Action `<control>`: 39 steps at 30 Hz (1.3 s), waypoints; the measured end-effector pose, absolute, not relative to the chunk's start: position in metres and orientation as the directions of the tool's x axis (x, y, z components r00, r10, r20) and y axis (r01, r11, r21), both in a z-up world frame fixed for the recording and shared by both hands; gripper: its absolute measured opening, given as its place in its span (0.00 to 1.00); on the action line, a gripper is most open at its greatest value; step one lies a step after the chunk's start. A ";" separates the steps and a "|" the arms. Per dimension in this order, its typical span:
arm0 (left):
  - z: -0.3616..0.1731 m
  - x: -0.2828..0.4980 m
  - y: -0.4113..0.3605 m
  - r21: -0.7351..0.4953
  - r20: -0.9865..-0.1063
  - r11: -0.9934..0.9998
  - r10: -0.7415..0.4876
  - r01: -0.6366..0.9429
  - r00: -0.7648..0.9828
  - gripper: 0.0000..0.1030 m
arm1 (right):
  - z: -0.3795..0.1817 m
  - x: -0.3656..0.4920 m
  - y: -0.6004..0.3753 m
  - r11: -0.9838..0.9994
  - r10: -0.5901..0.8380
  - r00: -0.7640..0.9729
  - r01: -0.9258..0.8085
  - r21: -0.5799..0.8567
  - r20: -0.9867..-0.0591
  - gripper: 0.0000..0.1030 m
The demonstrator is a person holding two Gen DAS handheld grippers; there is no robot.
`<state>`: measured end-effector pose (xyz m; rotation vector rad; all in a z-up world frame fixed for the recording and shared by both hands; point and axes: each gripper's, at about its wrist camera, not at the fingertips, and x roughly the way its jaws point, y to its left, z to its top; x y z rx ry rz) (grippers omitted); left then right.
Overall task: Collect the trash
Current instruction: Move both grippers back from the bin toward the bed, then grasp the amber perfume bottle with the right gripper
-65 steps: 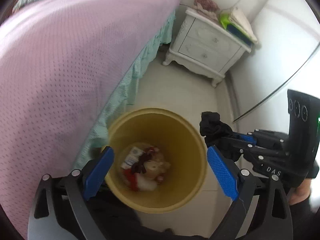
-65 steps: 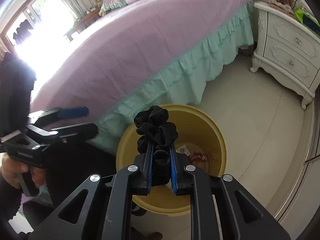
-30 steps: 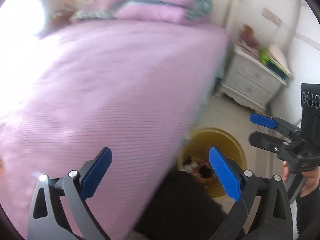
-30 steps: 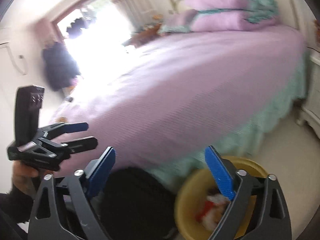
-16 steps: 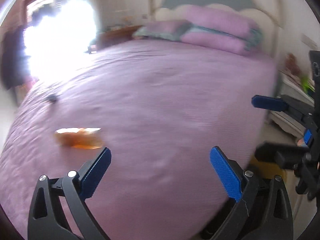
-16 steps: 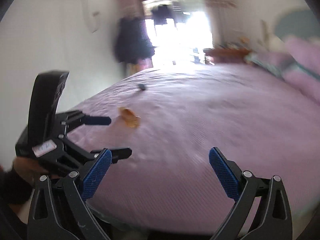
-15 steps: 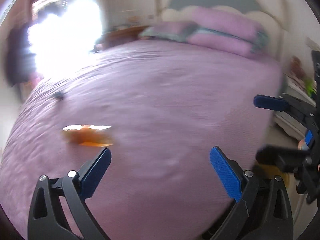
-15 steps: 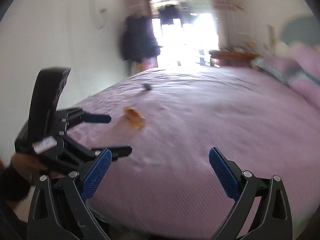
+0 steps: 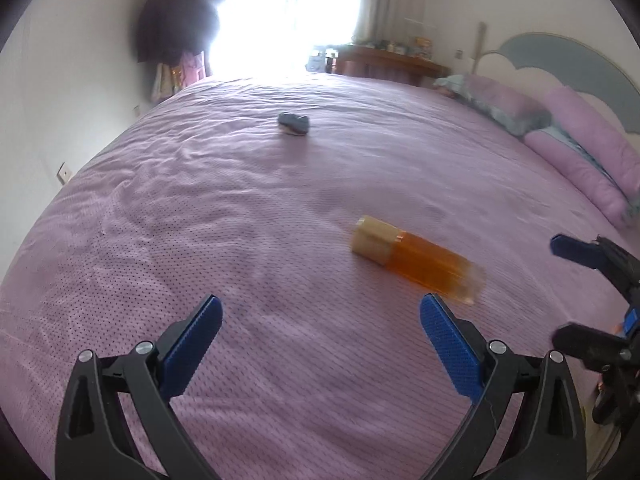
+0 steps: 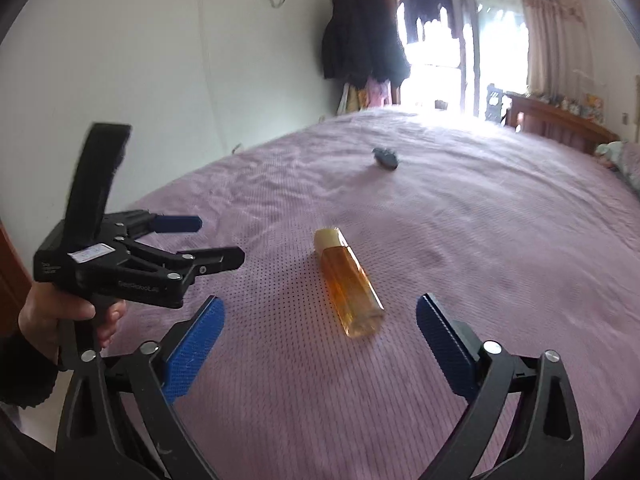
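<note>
An amber bottle with a pale cap (image 9: pixel 416 260) (image 10: pixel 350 280) lies on its side on the pink bedspread (image 9: pixel 248 208). My left gripper (image 9: pixel 320 304) (image 10: pixel 218 240) hovers open just short of it, nothing between its blue pads. My right gripper (image 10: pixel 320 304) (image 9: pixel 560 291) faces the bottle's base from close by; its jaws stand wide and are closing, with nothing between them. A small dark object (image 9: pixel 294 123) (image 10: pixel 386 158) lies farther back on the bed.
Pink pillows (image 9: pixel 580 144) and a headboard stand at the bed's right end. Dark coats (image 10: pixel 360 40) hang on the wall beside a bright window. A wooden dresser (image 10: pixel 560 120) stands beyond the bed. A hand (image 10: pixel 56 312) holds the left gripper's handle.
The right gripper, earlier shut on black cloth over the yellow bin, now stands wide without it. Both views swung from the bin across the bed. The amber bottle came close in front.
</note>
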<state>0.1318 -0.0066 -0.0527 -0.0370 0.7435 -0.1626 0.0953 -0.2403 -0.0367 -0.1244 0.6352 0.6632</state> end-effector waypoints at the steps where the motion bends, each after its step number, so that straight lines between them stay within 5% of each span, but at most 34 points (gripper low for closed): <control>1: -0.055 0.136 -0.005 -0.101 -0.673 0.985 -0.169 0.137 0.720 0.96 | -0.040 0.105 -0.235 0.783 0.534 0.592 -0.616 0.089 -0.604 0.82; 7: -0.068 0.158 -0.002 -0.158 -0.690 0.970 -0.242 0.185 0.682 0.96 | -0.063 0.156 -0.214 0.752 0.530 0.472 -0.645 0.134 -0.704 0.62; 12: -0.072 0.174 0.005 -0.189 -0.696 0.964 -0.265 0.185 0.668 0.96 | -0.077 0.191 -0.198 0.745 0.521 0.408 -0.646 0.166 -0.750 0.59; 16: -0.074 0.177 0.005 -0.186 -0.702 0.964 -0.265 0.188 0.661 0.96 | -0.090 0.205 -0.184 0.736 0.504 0.350 -0.653 0.181 -0.790 0.37; 19: -0.076 0.181 0.005 -0.189 -0.705 0.963 -0.269 0.192 0.656 0.96 | -0.090 0.208 -0.182 0.740 0.497 0.366 -0.653 0.163 -0.787 0.30; 39: -0.071 0.338 -0.002 -0.235 -0.720 0.968 -0.236 0.091 0.652 0.96 | -0.052 0.318 -0.222 0.843 0.499 0.500 -0.468 0.264 -0.708 0.30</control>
